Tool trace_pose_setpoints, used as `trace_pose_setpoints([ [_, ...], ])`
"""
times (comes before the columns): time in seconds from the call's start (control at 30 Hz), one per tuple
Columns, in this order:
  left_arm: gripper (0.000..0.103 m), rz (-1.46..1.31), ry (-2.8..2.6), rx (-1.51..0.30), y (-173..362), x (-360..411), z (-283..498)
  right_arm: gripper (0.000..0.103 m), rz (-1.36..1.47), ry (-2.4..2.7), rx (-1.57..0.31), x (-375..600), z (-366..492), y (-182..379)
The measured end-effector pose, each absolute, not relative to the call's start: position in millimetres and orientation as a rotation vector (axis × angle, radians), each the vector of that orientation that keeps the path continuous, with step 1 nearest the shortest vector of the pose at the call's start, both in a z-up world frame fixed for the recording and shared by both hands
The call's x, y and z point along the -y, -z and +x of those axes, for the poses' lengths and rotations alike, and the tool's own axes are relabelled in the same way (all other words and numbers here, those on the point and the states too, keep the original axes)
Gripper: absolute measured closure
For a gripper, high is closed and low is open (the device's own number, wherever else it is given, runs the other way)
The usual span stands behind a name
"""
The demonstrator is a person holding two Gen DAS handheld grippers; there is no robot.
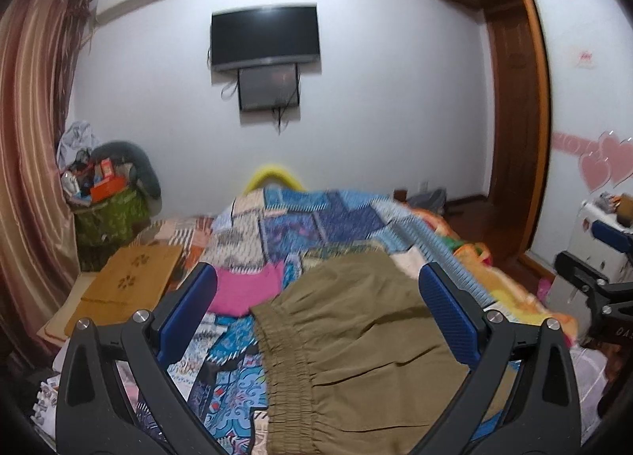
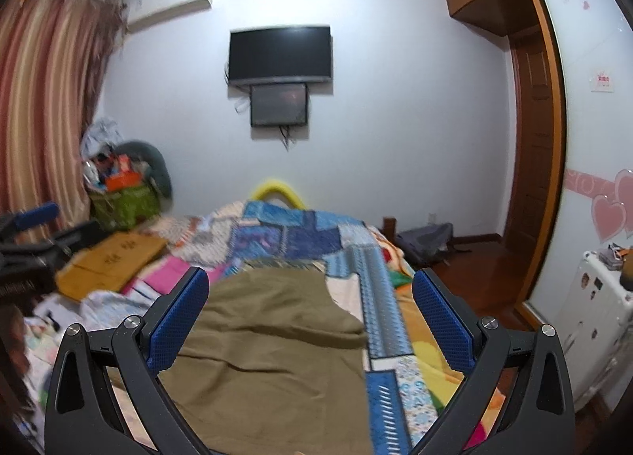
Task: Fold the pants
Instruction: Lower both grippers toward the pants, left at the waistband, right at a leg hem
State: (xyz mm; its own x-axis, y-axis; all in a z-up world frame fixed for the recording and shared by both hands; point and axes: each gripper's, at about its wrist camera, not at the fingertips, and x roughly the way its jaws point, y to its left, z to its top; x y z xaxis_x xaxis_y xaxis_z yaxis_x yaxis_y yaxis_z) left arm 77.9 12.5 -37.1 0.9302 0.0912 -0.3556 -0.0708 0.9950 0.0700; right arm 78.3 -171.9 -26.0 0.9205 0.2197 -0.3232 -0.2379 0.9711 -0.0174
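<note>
— Pants [image 1: 356, 340], where do they lie?

— Olive-khaki pants, spread on the patchwork quilt [image 1: 292, 225] that covers the bed, at the bed's near end. In the left wrist view the gathered elastic waistband [image 1: 285, 368] runs down the cloth's left side toward the near edge, and the rest of the fabric reaches away toward the far end of the bed.

— Starting at the left, what about the left claw [image 1: 316, 312]?

— Spread wide apart, its blue pads well separated. Nothing sits between them; the claw hangs over the waistband end of the pants, and I cannot tell whether it touches the cloth. A pink garment [image 1: 249, 292] lies on the quilt just left of the pants, and a brown cardboard piece [image 1: 126, 281] rests by the bed's left edge.

— And the right claw [image 2: 310, 316]?

— Equally wide apart and holding nothing. It hovers above the smoother part of the pants [image 2: 273, 344], whose right edge lies beside a blue patterned strip of the quilt [image 2: 379, 320]. The picture is blurred, so contact with the fabric is unclear.

— Do the two see each other?

— Yes: the left claw shows at the left edge of the right wrist view [image 2: 35, 225].
</note>
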Motion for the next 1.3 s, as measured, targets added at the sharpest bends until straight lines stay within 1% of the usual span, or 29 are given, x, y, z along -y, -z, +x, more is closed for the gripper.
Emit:
trace_pose_setpoints([
  [0.27, 0.000, 0.068, -0.104, -0.587, 94.3, -44.8, 154.3, 0.001, -0.127, -0.189, -0.505, 184.8, 129.7, 79.9],
  [0.5, 0.000, 0.073, -0.141, -0.745, 152.0, -83.5, 212.0, 0.001, -0.158, -0.167, -0.662, 196.0, 178.9, 127.9],
  [0.67, 0.000, 0.134, -0.189, -0.797, 183.8, -103.1, 238.0, 0.001, -0.176, -0.185, -0.755, 197.8, 208.2, 161.7],
  [0.93, 0.000, 0.111, -0.067, -0.950, 217.8, -107.9, 263.0, 0.005, -0.179, -0.212, -0.864, 196.1, 254.0, 201.1],
  [0.97, 0.002, 0.111, -0.057, -0.961, 219.8, -105.9, 264.5, 0.007, -0.175, -0.218, -0.871, 195.7, 257.3, 202.8],
  [1.0, 0.007, 0.111, -0.042, -0.975, 222.6, -104.1, 265.6, 0.011, -0.168, -0.231, -0.887, 195.6, 262.7, 205.0],
  [1.03, 0.009, 0.109, -0.029, -0.989, 225.4, -102.6, 266.7, 0.014, -0.162, -0.240, -0.898, 195.8, 267.7, 207.5],
  [1.07, 0.012, 0.102, -0.013, -1.002, 227.7, -101.1, 267.0, 0.016, -0.158, -0.243, -0.904, 195.8, 272.8, 210.8],
  [1.1, 0.013, 0.088, -0.002, -1.007, 229.7, -100.7, 267.0, 0.022, -0.148, -0.252, -0.932, 195.7, 278.1, 214.6],
  [1.13, 0.015, 0.073, 0.010, -1.012, 231.4, -99.6, 266.7, 0.032, -0.139, -0.266, -0.952, 195.5, 282.9, 218.8],
  [1.2, 0.022, 0.042, 0.037, -1.026, 234.4, -98.2, 266.4, 0.041, -0.119, -0.296, -0.995, 193.8, 289.5, 226.7],
  [1.27, 0.027, 0.013, 0.055, -1.031, 235.7, -99.1, 266.0, 0.045, -0.102, -0.313, -0.994, 193.9, 291.9, 230.4],
  [1.3, 0.028, 0.005, 0.059, -1.030, 235.3, -99.8, 265.9, 0.050, -0.094, -0.324, -0.991, 193.9, 290.7, 230.7],
])
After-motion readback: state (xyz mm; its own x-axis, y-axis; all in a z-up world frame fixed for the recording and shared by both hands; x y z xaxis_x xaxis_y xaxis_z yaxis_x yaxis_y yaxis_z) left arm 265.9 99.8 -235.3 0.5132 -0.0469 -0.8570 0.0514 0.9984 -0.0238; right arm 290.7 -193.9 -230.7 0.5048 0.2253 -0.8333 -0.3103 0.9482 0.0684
